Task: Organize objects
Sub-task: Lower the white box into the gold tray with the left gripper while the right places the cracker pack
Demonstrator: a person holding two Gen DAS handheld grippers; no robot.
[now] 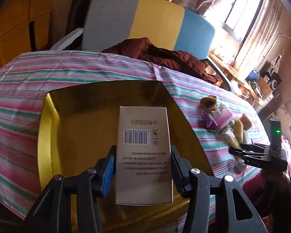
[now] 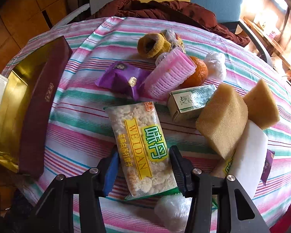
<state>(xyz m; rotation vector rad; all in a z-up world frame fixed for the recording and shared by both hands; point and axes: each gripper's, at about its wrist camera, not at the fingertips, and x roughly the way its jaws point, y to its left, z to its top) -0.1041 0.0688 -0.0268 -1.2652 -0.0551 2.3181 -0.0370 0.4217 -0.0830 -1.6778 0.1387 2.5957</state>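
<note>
My left gripper (image 1: 143, 155) is shut on a tan cardboard box (image 1: 144, 151) with a barcode, held over the open gold-lined box (image 1: 83, 136). That gold box with its maroon wall also shows in the right wrist view (image 2: 38, 104) at the left. My right gripper (image 2: 144, 161) straddles a WEIDAN snack packet (image 2: 141, 147) lying on the striped cloth; the fingers stand at both of its sides, and I cannot tell whether they press it. The right gripper also shows in the left wrist view (image 1: 234, 152).
On the striped cloth (image 2: 83, 120) lie a purple packet (image 2: 122, 77), pink roller (image 2: 168, 73), orange (image 2: 198, 71), yellow sock (image 2: 151, 45), small green box (image 2: 190, 101), two sponges (image 2: 223, 120), white foam block (image 2: 250, 155) and plastic-wrapped balls (image 2: 174, 211). A maroon garment (image 2: 164, 7) and chair are behind.
</note>
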